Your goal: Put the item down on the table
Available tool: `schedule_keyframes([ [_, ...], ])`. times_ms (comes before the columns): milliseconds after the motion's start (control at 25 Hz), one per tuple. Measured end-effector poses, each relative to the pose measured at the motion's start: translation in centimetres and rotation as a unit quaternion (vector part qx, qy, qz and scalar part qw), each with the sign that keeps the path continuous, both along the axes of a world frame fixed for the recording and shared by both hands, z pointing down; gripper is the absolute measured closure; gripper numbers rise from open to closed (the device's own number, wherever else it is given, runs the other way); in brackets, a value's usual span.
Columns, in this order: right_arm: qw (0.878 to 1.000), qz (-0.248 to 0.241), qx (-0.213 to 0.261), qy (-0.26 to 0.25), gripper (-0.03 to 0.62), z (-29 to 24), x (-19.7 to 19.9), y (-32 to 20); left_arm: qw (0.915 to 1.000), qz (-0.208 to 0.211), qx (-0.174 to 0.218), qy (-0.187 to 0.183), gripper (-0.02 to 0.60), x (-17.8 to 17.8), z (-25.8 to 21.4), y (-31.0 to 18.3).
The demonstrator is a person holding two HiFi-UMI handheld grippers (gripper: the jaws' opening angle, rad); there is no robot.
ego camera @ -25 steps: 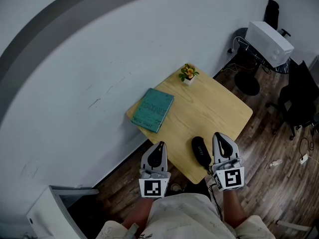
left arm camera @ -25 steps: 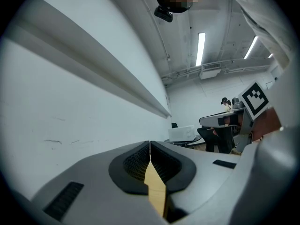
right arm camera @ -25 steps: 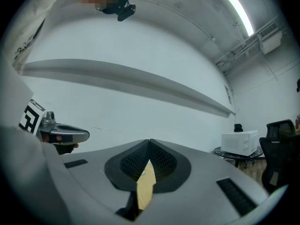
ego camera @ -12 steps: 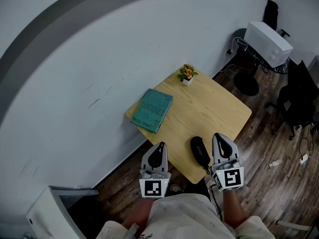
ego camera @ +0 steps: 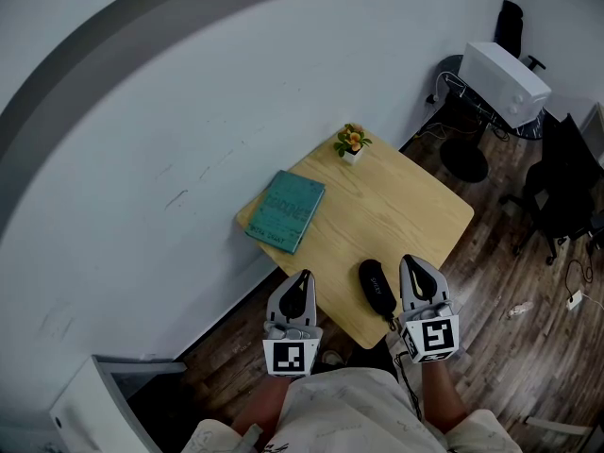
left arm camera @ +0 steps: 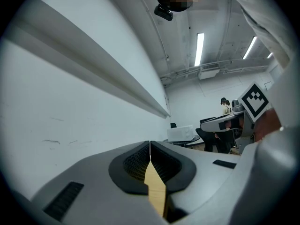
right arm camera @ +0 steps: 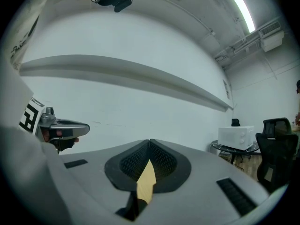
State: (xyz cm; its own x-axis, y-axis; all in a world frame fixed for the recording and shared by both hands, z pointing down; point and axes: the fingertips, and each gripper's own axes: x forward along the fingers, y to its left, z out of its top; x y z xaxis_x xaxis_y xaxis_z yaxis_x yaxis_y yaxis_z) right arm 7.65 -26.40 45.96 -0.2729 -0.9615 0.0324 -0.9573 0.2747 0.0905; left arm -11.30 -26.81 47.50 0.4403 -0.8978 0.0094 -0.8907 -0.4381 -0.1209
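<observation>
A black oblong case (ego camera: 377,288) lies on the small wooden table (ego camera: 406,206) near its front edge. My right gripper (ego camera: 412,259) hovers just right of the case, apart from it, jaws shut with nothing between them. My left gripper (ego camera: 304,274) hangs over the table's front left edge, also shut and empty. In the left gripper view the pads (left arm camera: 138,161) meet along a thin line, with the right gripper (left arm camera: 225,121) off to the right. The right gripper view shows its own pads (right arm camera: 161,159) closed and the left gripper (right arm camera: 63,128) at the left.
A teal book (ego camera: 285,211) lies at the table's left side and a small potted plant (ego camera: 351,142) stands at its far corner. A white wall runs along the left. A white box (ego camera: 510,83) on a round stand and a black chair (ego camera: 566,187) stand at the right.
The table and its things have drifted slightly left and up in the head view. Both grippers stay shut and keep their places beside the case.
</observation>
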Motion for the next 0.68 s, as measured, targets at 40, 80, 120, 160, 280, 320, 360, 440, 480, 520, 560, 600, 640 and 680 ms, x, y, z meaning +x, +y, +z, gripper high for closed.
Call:
schedule_keyframes([
  [40, 1.0, 0.0, -0.001, 0.001, 0.577, 0.05, 0.02, -0.02, 1.0, 0.001, 0.002, -0.003, 0.572, -0.01, -0.01, -0.02],
  [80, 1.0, 0.0, -0.002, 0.002, 0.577, 0.08, 0.03, -0.04, 1.0, 0.002, 0.003, -0.006, 0.571, 0.0, -0.01, -0.03],
  [120, 1.0, -0.001, -0.002, 0.004, 0.578, 0.08, 0.02, -0.04, 1.0, 0.003, 0.005, -0.008, 0.572, 0.02, 0.01, -0.02],
  [160, 1.0, -0.002, -0.002, 0.006, 0.579, 0.09, 0.02, -0.03, 0.9999, 0.003, 0.005, -0.009, 0.572, 0.04, 0.03, -0.01],
  [280, 1.0, 0.001, -0.006, 0.008, 0.578, 0.22, 0.0, -0.06, 1.0, 0.003, 0.004, -0.004, 0.572, 0.04, 0.03, -0.06],
  [320, 1.0, 0.0, -0.007, 0.009, 0.578, 0.27, -0.07, -0.08, 1.0, 0.002, 0.003, -0.002, 0.571, 0.03, 0.06, -0.07],
  [360, 1.0, 0.0, -0.008, 0.011, 0.577, 0.32, -0.1, -0.12, 1.0, 0.002, 0.002, -0.002, 0.572, 0.03, 0.09, -0.09],
  [440, 1.0, 0.005, -0.013, 0.011, 0.579, 0.47, -0.01, -0.2, 1.0, 0.003, 0.001, 0.0, 0.572, 0.07, 0.19, -0.14],
  [480, 1.0, 0.006, -0.015, 0.012, 0.579, 0.54, 0.02, -0.22, 1.0, 0.004, 0.0, 0.0, 0.571, 0.08, 0.22, -0.16],
  [520, 1.0, 0.008, -0.018, 0.012, 0.577, 0.61, 0.03, -0.22, 1.0, 0.005, 0.001, -0.002, 0.572, 0.08, 0.24, -0.17],
  [560, 1.0, 0.009, -0.02, 0.013, 0.577, 0.7, 0.02, -0.21, 1.0, 0.006, 0.0, -0.002, 0.572, 0.06, 0.3, -0.18],
  [600, 1.0, 0.01, -0.022, 0.014, 0.579, 0.78, 0.0, -0.22, 1.0, 0.007, -0.003, -0.003, 0.572, 0.02, 0.39, -0.18],
  [640, 1.0, 0.011, -0.023, 0.015, 0.577, 0.87, -0.03, -0.23, 0.9999, 0.008, -0.006, -0.003, 0.572, -0.02, 0.5, -0.18],
  [680, 0.999, 0.012, -0.025, 0.015, 0.577, 0.95, -0.06, -0.24, 0.9999, 0.008, -0.009, -0.004, 0.572, -0.07, 0.62, -0.18],
])
